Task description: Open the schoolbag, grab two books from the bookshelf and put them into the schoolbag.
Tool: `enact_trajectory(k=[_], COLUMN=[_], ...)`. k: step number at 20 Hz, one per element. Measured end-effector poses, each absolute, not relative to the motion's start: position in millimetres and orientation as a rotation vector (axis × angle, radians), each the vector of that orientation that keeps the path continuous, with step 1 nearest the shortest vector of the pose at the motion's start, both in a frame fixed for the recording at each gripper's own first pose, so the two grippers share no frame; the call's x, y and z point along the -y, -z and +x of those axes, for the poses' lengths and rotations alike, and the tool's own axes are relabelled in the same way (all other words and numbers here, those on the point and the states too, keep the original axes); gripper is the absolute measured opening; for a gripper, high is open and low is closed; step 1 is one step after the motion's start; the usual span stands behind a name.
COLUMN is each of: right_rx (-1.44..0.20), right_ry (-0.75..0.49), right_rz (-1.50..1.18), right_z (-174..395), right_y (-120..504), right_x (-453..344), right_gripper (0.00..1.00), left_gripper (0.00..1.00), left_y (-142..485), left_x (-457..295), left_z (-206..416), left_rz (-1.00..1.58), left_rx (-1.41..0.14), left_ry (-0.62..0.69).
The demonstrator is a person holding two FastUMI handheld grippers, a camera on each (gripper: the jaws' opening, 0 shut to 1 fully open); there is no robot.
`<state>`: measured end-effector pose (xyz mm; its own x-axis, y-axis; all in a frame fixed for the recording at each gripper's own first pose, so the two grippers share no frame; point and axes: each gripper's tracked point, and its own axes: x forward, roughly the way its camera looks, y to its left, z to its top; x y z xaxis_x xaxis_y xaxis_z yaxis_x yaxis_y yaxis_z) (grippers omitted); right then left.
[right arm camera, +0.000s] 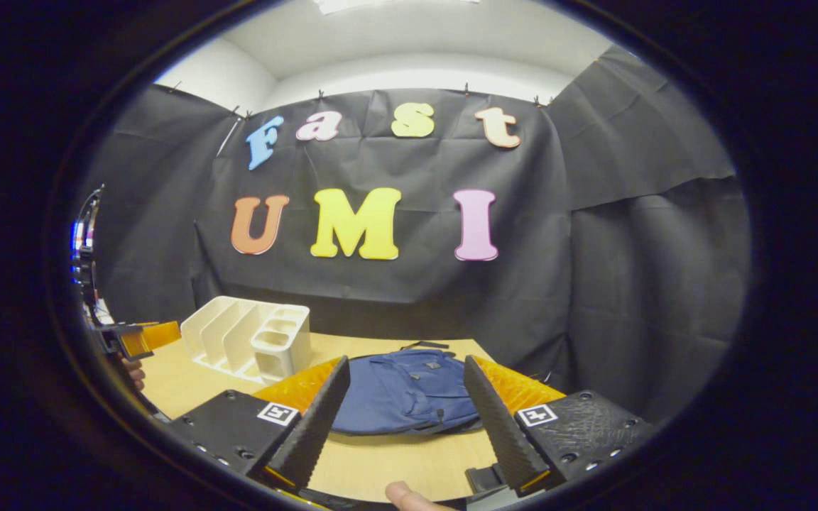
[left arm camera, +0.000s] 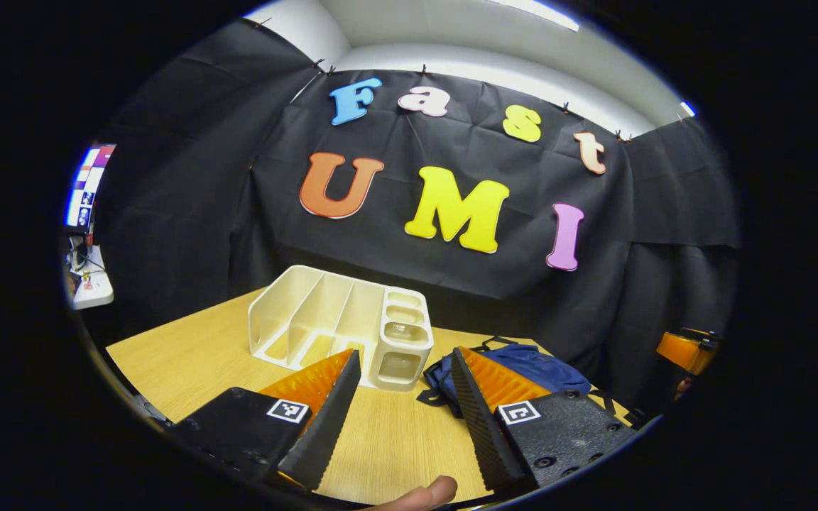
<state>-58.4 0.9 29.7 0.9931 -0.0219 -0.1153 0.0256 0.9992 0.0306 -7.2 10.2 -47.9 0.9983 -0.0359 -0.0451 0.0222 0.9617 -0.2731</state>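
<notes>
A blue schoolbag (right arm camera: 405, 390) lies flat on the wooden table (right arm camera: 395, 461), straight ahead of my right gripper (right arm camera: 405, 394), which is open and holds nothing. In the left gripper view the schoolbag (left arm camera: 530, 362) sits at the right, partly behind a finger. A white bookshelf (left arm camera: 338, 323) with upright dividers stands on the table ahead of my left gripper (left arm camera: 405, 387), which is open too. I see no books in its slots. The bookshelf (right arm camera: 249, 337) stands left of the bag in the right gripper view. The left gripper (right arm camera: 143, 337) shows at the far left there.
Black cloth walls close the table in at the back and on both sides. A thumb tip (left arm camera: 427, 492) shows at the bottom edge. The other gripper (left arm camera: 689, 349) appears at the far right of the left gripper view. A screen (left arm camera: 88, 184) glows at the far left.
</notes>
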Motion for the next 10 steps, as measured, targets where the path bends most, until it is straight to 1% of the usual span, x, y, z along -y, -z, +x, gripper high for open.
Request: enact_trajectory(k=[2,3,5,6,8,9,10], right_rx=[-0.062,-0.041,-0.015,-0.009,-0.025,-0.034,-0.042], right_ry=[0.047,0.060,0.076,0.070,0.070,0.073,0.076], right_rz=[0.005,-0.009,-0.015,-0.015,-0.021,-0.028,-0.037], right_z=[-70,-73,-75,-75,-75,-75,-73], right_y=[-40,-44,-46,-45,-36,-32,-28], right_x=[3,5,3,-1,-2,-2,-2], right_gripper=[0.98,0.95,0.96,0.98,0.98,0.96,0.98], left_gripper=[0.83,0.83,0.86,0.87,0.87,0.88,0.90], left_y=[37,33,27,25,28,29,28], left_x=[-13,-16,-22,-22,-18,-21,-24], left_z=[-21,-27,-35,-37,-43,-41,-41], left_rz=[-0.230,-0.216,-0.191,-0.169,-0.127,-0.111,-0.099], left_rx=[-0.032,-0.029,-0.019,-0.012,-0.019,-0.022,-0.022], left_ry=[0.031,0.028,-0.003,-0.007,-0.006,-0.021,-0.036])
